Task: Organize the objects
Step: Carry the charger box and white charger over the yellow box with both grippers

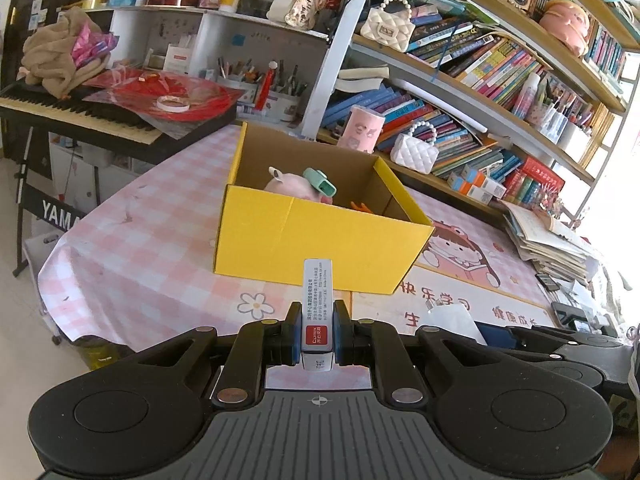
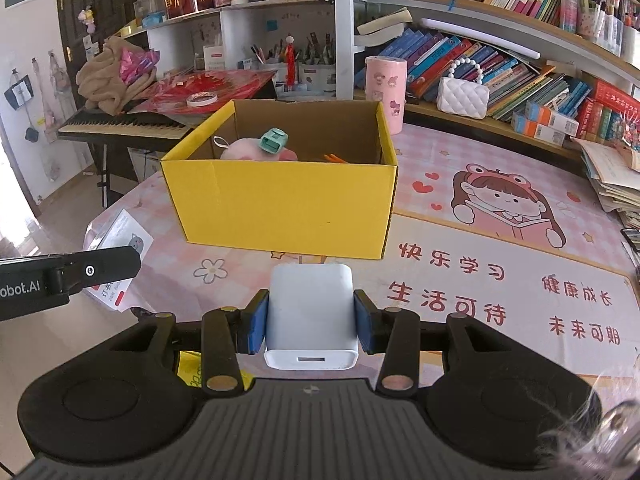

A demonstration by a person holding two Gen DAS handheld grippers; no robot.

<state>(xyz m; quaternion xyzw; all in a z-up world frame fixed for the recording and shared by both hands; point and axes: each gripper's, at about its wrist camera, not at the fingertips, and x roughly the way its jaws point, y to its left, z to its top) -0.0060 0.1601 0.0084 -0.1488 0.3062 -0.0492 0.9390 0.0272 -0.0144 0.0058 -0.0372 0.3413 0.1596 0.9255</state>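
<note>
An open yellow cardboard box (image 1: 320,240) (image 2: 280,200) stands on the pink tablecloth just ahead of both grippers. Inside it lie a pink plush toy (image 2: 244,150), a teal gadget (image 2: 273,141) and something orange (image 2: 334,158). My left gripper (image 1: 317,312) is shut on a slim white packet (image 1: 317,300) with a red label, held edge-up in front of the box's near wall. That packet (image 2: 120,240) shows its flat side in the right wrist view. My right gripper (image 2: 311,304) is shut on a white USB charger block (image 2: 310,312), close to the box's front wall.
A keyboard piano (image 2: 120,124) piled with red paper and a tape roll stands at the far left. Bookshelves (image 2: 500,60) line the back and right, with a pink cylinder (image 2: 386,88) and a white quilted handbag (image 2: 462,96) behind the box. Stacked papers (image 2: 612,184) lie at the table's right edge.
</note>
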